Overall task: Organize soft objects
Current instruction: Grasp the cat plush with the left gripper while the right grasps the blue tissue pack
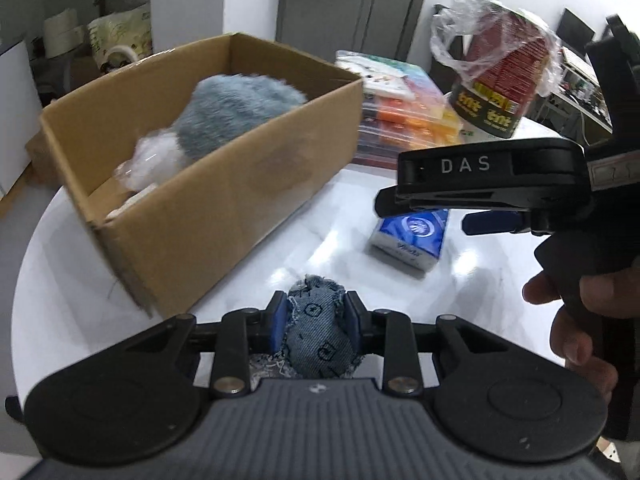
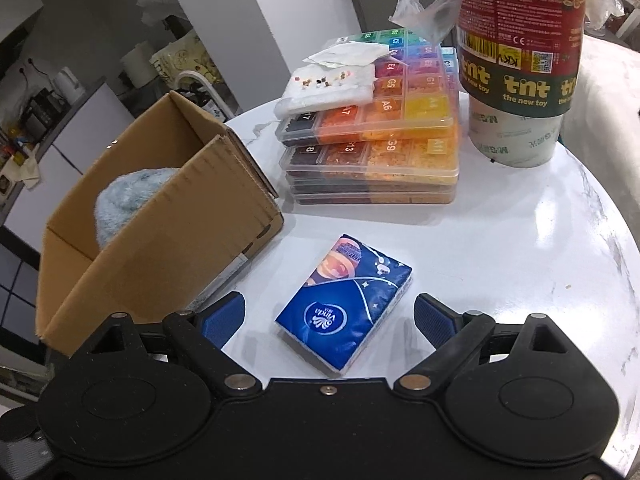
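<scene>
Left tool [image 1: 314, 322] pinching denim pouch [image 1: 318, 338] beside box [image 1: 224, 200], right tool [image 2: 330, 318] hanging spread over tissue pack [image 2: 346, 306] lying on surface [image 2: 520, 260]

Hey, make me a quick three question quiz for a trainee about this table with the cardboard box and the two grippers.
1. True or false: the left gripper is shut on a denim pouch.
2. What lies between the open fingers of the right gripper?
A. a roll of tape
B. a blue tissue pack
C. a spoon
3. What fluffy thing already sits in the cardboard box?

Key:
1. True.
2. B; the fingers are not touching it.
3. A grey-blue plush toy.
</scene>
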Action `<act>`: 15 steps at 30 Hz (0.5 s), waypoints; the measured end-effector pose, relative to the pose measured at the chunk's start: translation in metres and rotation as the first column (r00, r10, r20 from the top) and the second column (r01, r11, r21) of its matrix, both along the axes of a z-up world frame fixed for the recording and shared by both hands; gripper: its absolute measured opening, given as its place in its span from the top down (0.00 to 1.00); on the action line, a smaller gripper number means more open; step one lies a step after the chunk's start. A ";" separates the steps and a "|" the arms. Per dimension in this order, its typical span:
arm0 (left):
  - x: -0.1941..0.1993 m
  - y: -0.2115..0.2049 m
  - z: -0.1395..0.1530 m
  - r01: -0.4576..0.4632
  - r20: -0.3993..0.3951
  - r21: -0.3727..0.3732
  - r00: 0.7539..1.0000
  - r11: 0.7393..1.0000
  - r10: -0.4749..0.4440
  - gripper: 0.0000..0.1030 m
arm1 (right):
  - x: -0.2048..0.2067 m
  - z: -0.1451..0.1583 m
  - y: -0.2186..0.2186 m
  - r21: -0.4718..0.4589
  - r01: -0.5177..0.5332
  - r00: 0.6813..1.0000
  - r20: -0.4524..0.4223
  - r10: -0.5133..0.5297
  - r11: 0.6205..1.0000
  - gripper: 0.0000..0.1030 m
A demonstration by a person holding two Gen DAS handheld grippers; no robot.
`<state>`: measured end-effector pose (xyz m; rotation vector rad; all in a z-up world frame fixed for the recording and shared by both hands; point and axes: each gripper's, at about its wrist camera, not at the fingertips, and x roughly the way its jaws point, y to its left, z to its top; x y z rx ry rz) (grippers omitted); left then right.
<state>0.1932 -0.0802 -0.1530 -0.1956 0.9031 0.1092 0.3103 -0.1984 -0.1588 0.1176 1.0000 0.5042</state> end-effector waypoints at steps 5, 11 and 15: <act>-0.007 0.016 -0.002 -0.036 -0.020 0.003 0.999 0.999 0.037 0.71 | 0.000 -0.006 0.008 -0.057 0.037 0.999 0.023 -0.035 0.998 0.11; -0.009 0.027 -0.003 -0.062 -0.025 0.008 0.998 0.998 0.063 0.71 | -0.005 -0.012 0.006 -0.103 0.091 0.996 0.022 -0.089 0.991 0.21; -0.009 0.030 -0.003 -0.076 -0.025 0.011 0.997 0.997 0.077 0.71 | -0.012 -0.007 0.007 -0.087 0.080 0.997 0.002 -0.080 0.993 0.47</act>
